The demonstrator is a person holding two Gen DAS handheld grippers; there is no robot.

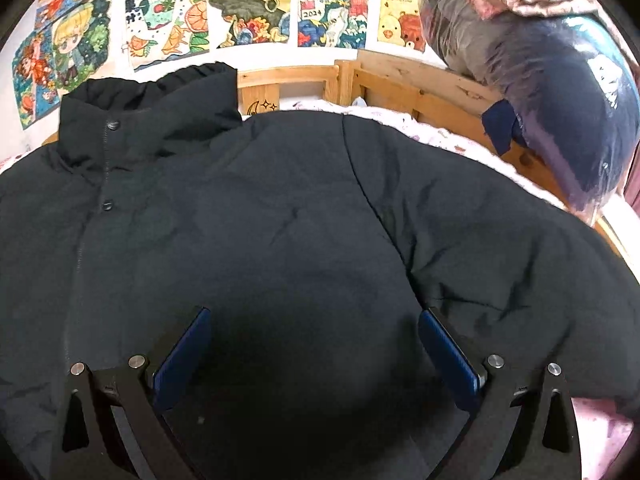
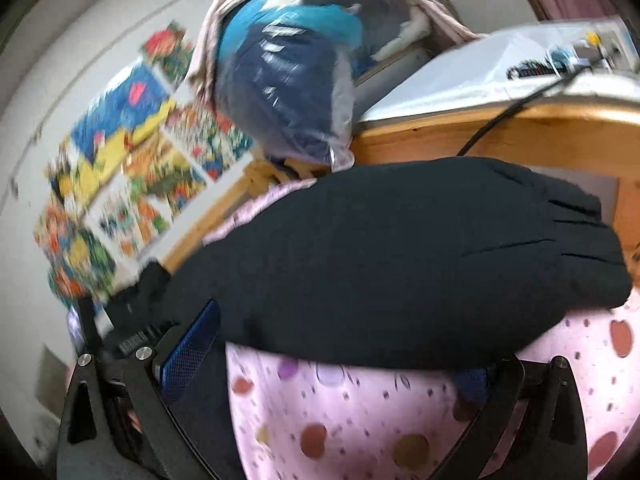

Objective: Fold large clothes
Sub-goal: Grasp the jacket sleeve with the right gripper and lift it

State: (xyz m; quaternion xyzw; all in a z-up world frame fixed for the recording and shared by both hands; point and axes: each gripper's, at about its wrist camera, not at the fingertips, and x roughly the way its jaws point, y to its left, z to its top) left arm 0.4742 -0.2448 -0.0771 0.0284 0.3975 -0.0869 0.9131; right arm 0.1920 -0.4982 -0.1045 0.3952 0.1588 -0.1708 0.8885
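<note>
Soft, even daylight; strong fisheye bending at the edges; the right wrist view is motion-blurred.

Jacket (image 1: pixel 280 220) on bedsheet (image 2: pixel 360 420); posters (image 1: pixel 248 8) behind.

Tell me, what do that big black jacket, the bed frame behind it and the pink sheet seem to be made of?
The black jacket looks like matte woven synthetic over padding: it puffs up and creases softly, with snap buttons down the front. The bed frame appears to be unpainted light wood, with visible grain and knots. The pink sheet seems a soft printed fabric, possibly cotton; I can't tell for sure.
</note>
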